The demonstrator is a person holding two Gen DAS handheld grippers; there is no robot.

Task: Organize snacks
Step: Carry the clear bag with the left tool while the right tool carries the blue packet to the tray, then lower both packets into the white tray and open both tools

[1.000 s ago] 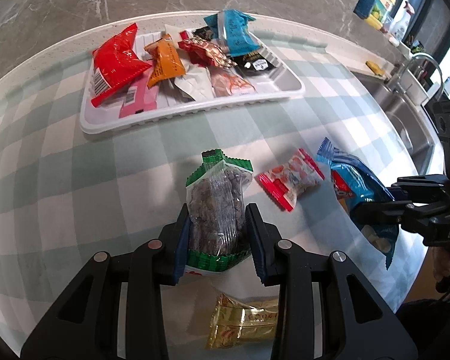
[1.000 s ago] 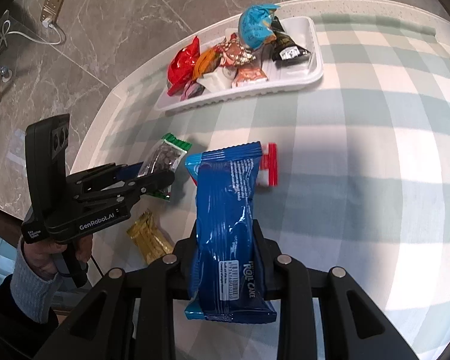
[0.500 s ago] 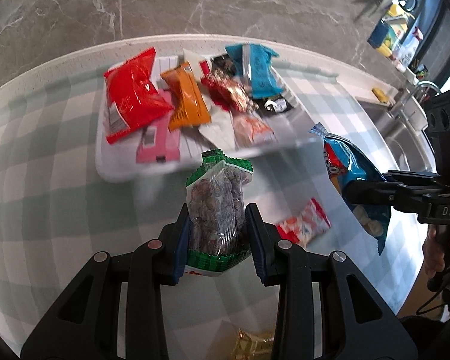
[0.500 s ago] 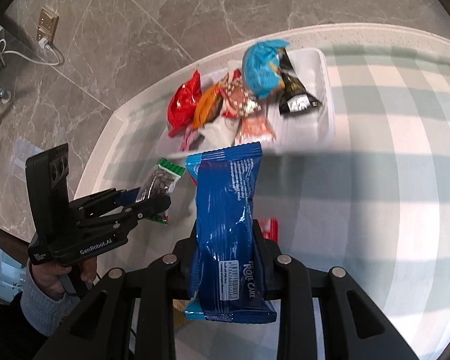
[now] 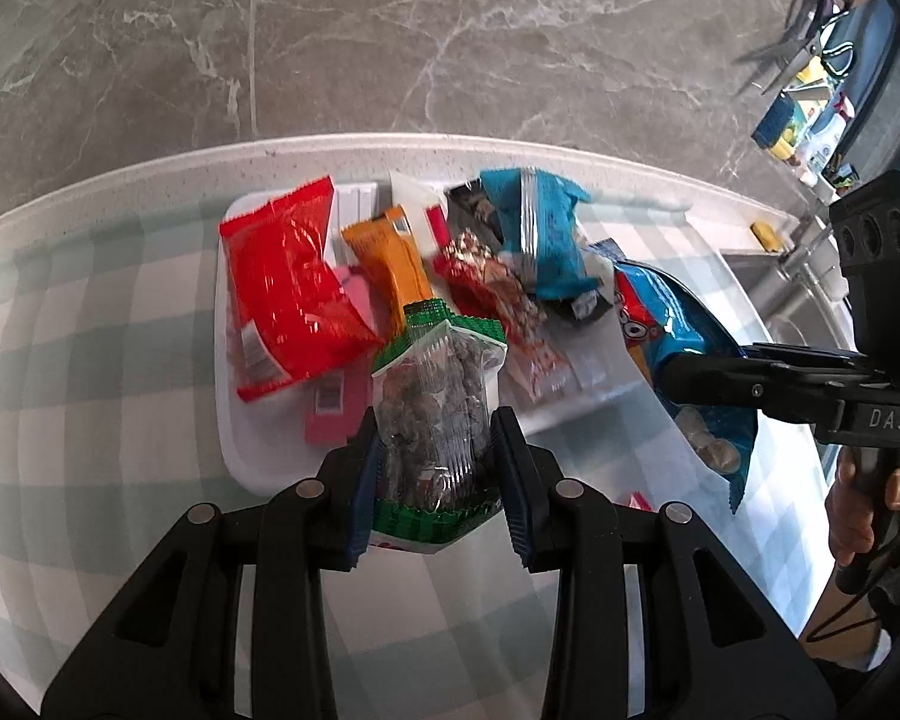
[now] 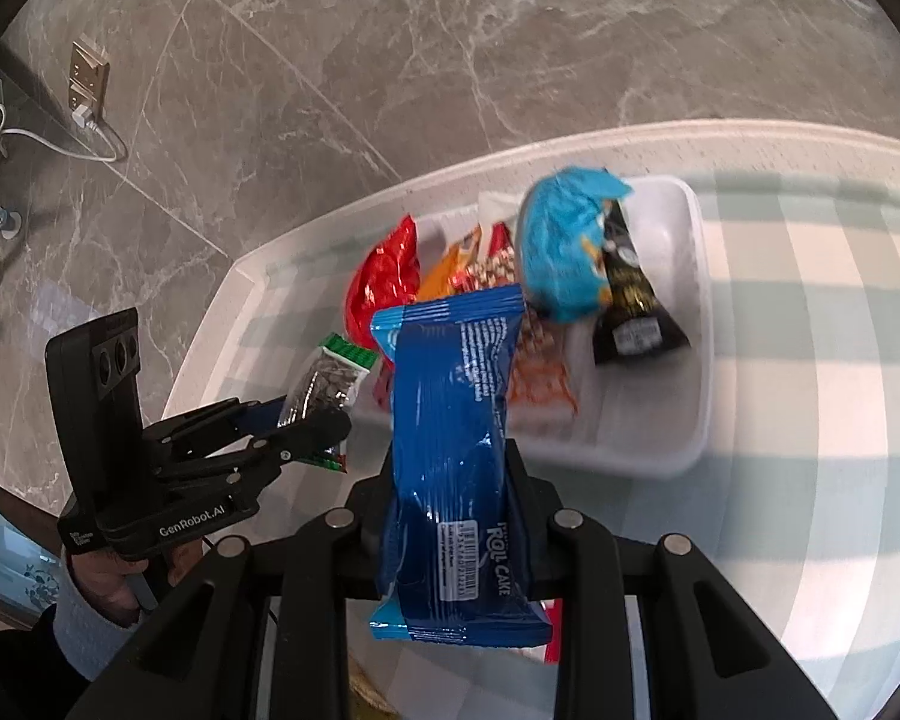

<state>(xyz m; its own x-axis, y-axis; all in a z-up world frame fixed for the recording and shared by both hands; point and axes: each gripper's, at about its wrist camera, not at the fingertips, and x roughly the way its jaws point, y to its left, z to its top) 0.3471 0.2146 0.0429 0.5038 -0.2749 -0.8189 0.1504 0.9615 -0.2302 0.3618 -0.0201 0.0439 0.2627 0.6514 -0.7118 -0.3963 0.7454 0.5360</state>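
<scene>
Over the near edge of the white tray (image 5: 252,456), I'm holding both grippers up w/ snacks: left gripper (image 5: 437,468) is clamping the green-trimmed clear pack (image 5: 435,414), right gripper (image 6: 453,516) is pinching the blue roll cake pack (image 6: 450,450), upright. Other snacks are lying piled in the tray on the checked cloth (image 6: 810,330).

White tray (image 5: 234,444), green-and-white checked cloth on the desk (image 5: 90,396), grey marbled floor (image 5: 390,30), clear packet with green edges (image 5: 432,408), glossy blue roll-cake wrapper (image 6: 450,450), red packet (image 5: 282,288), orange packet (image 5: 390,258), turquoise packet (image 6: 564,252), black hand-held gripper (image 5: 438,468)
</scene>
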